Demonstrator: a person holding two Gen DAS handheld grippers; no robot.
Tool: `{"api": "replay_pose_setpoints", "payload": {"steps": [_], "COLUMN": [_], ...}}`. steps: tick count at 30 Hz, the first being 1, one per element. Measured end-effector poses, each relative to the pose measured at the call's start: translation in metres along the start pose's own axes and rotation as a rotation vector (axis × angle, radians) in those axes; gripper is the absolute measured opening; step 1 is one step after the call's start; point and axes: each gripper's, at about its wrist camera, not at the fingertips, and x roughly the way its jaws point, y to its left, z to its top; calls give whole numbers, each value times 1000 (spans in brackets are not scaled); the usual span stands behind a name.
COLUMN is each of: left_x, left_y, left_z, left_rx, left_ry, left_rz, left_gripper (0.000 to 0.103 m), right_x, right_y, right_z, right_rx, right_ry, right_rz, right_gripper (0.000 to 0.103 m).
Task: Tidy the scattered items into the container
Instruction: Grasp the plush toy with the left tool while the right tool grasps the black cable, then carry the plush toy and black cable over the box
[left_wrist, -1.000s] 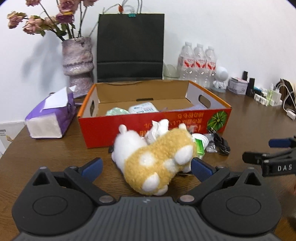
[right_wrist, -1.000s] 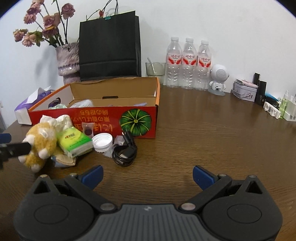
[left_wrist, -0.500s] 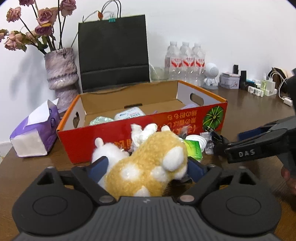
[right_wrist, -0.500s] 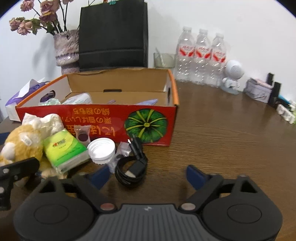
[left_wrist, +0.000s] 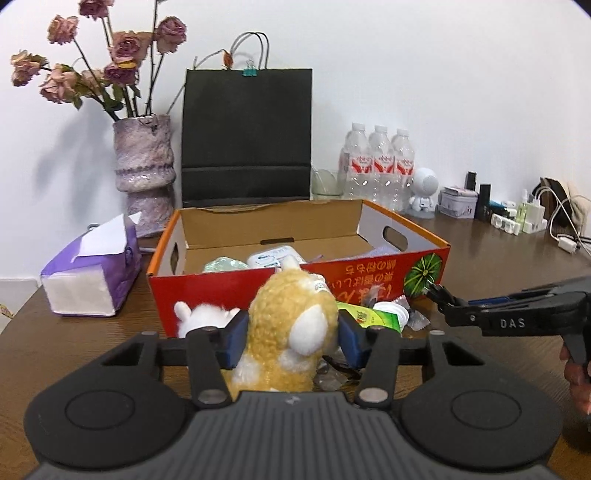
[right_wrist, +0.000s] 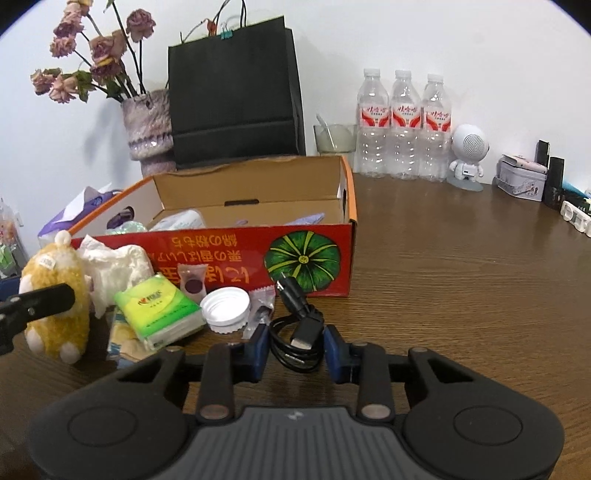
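1. The plush toy (left_wrist: 291, 325) sits squeezed between the blue pads of the left gripper (left_wrist: 291, 338), which is closed onto its sides.
2. The coiled black cable (right_wrist: 297, 338) lies between the pads of the right gripper (right_wrist: 295, 349), closed in around it; actual contact I cannot tell.
3. Just ahead of both claws stands the red cardboard box (right_wrist: 221, 254), open-topped, some items already inside.
4. Left of the right claw: green tissue pack (right_wrist: 159, 310) and white lid (right_wrist: 226, 308), on the wooden table (right_wrist: 461, 295).
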Motion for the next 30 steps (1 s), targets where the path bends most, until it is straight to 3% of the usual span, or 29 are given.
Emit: {"api": "replay_pose_setpoints", "payload": {"steps": [16, 30], "left_x": [-35, -4], "left_y": [6, 9], "left_z": [18, 67], "left_rx": [2, -18], "left_ry": [-111, -221], "left_rz": [32, 10], "left_gripper": [51, 51], "right_x": [-39, -24], "right_y": [14, 38], "right_z": [9, 65], "right_rx": [6, 12], "right_ry": [-104, -191], "right_rz": [13, 42], "right_gripper": [30, 30]}}
